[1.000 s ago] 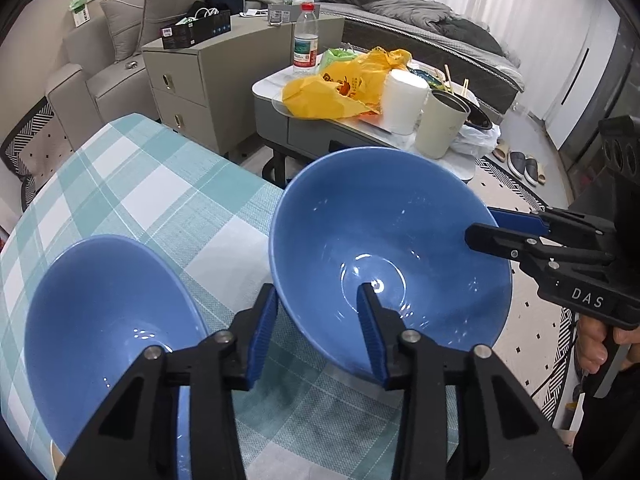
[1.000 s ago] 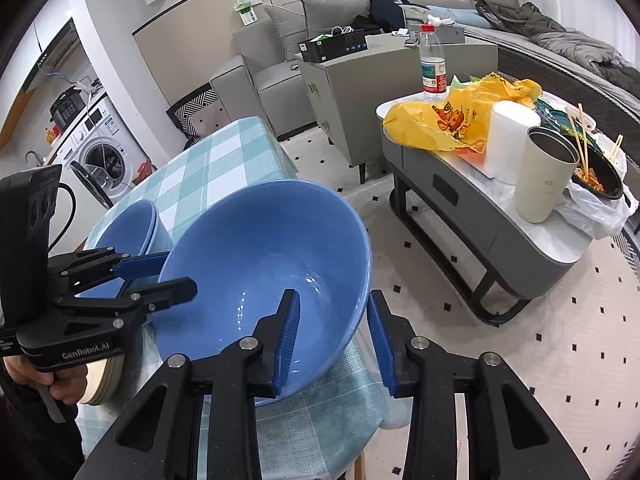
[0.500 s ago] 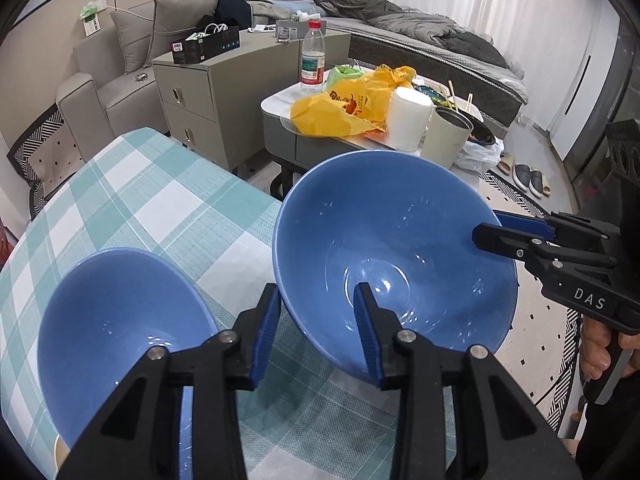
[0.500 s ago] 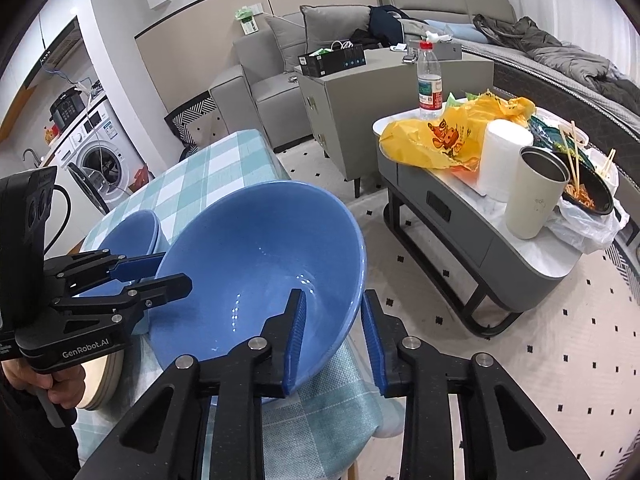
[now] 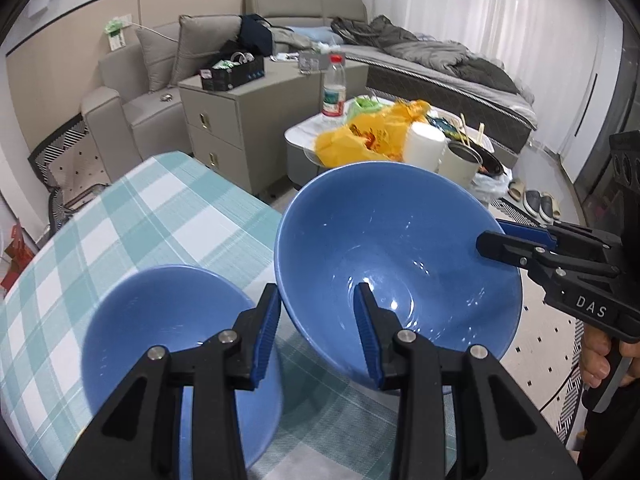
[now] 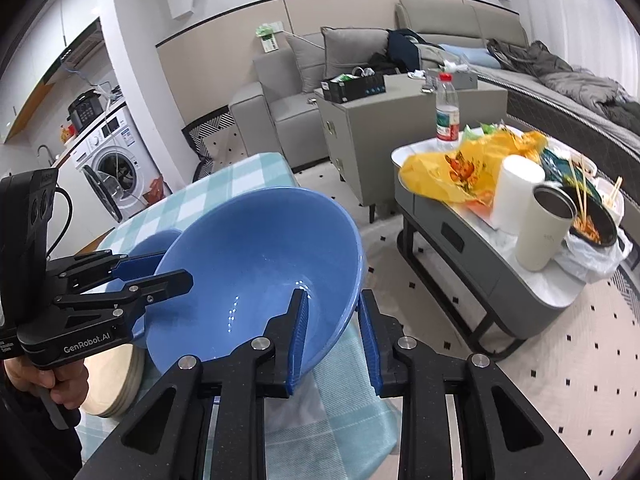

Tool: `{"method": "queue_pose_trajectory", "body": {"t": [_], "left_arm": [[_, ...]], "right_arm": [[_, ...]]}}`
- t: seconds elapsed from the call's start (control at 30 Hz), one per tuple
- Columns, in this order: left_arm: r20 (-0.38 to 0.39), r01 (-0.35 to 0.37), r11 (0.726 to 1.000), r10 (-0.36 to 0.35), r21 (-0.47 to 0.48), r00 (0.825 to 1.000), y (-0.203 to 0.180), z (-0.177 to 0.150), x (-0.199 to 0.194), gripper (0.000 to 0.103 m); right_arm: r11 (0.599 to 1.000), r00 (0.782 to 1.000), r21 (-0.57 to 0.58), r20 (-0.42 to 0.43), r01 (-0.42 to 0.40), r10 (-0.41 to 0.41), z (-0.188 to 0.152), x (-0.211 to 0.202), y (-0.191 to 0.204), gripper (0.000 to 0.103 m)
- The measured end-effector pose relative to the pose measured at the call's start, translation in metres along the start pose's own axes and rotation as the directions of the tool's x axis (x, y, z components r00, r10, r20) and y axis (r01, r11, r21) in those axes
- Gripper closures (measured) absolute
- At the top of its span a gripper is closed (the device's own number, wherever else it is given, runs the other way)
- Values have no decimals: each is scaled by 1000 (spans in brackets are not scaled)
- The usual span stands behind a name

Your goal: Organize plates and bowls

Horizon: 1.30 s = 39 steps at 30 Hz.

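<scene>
A large blue bowl [image 5: 400,248] hangs tilted above the teal checked table [image 5: 160,208], held from two sides. My left gripper [image 5: 316,292] is shut on its near rim, one finger inside and one outside. My right gripper [image 6: 333,296] is shut on the opposite rim, again with a pad on each side of the wall. Each gripper shows in the other's view: the right gripper [image 5: 492,234] on the bowl's right edge, the left gripper [image 6: 174,268] on the bowl [image 6: 256,280]. A second blue bowl [image 5: 160,320] sits on the table at the lower left.
A stack of pale plates [image 6: 120,384] lies under the second bowl [image 6: 154,240] near the table's edge. Beyond the table stand a grey cabinet [image 5: 248,120] and a low coffee table [image 6: 480,240] crowded with a yellow bag, cups and a bottle. A hand grips each handle.
The large bowl has risen off the table with both grippers on it. The right gripper's jaws narrowed onto the rim. The second bowl stayed where it was.
</scene>
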<state>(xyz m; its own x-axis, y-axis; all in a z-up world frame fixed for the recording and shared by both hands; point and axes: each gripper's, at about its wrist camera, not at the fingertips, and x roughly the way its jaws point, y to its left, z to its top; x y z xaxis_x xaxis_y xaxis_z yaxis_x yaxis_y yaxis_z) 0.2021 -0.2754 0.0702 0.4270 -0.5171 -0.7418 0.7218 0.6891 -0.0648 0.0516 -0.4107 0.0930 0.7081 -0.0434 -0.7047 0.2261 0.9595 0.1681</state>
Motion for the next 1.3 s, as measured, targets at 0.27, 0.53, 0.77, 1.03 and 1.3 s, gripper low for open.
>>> {"method": "queue_pose_trajectory", "body": {"t": [0.27,0.53,0.77,1.03,1.3], "left_arm": [[61,-42,998,44,-38,997,22,2,-26,67],[107,-93,993,101,-76,989,44,3,-50,67],[141,-141,984,156,-107,978,61,-1,-69,67],[144,-179,970,203,-164,969,88,-13,-83,67],[129,-228,952,258,-206,958,106,-34,-92,67]], "right_arm": [[998,999,-63,40,-29,32,19,-9,32,77],[990,994,-120,75,-73,83,36,-15,63,77],[979,987,-173,98,-107,125,51,-20,92,77],[964,980,-218,90,-153,176,62,-14,123,77],[948,972,-242,61,-207,228,60,0,152,77]]}}
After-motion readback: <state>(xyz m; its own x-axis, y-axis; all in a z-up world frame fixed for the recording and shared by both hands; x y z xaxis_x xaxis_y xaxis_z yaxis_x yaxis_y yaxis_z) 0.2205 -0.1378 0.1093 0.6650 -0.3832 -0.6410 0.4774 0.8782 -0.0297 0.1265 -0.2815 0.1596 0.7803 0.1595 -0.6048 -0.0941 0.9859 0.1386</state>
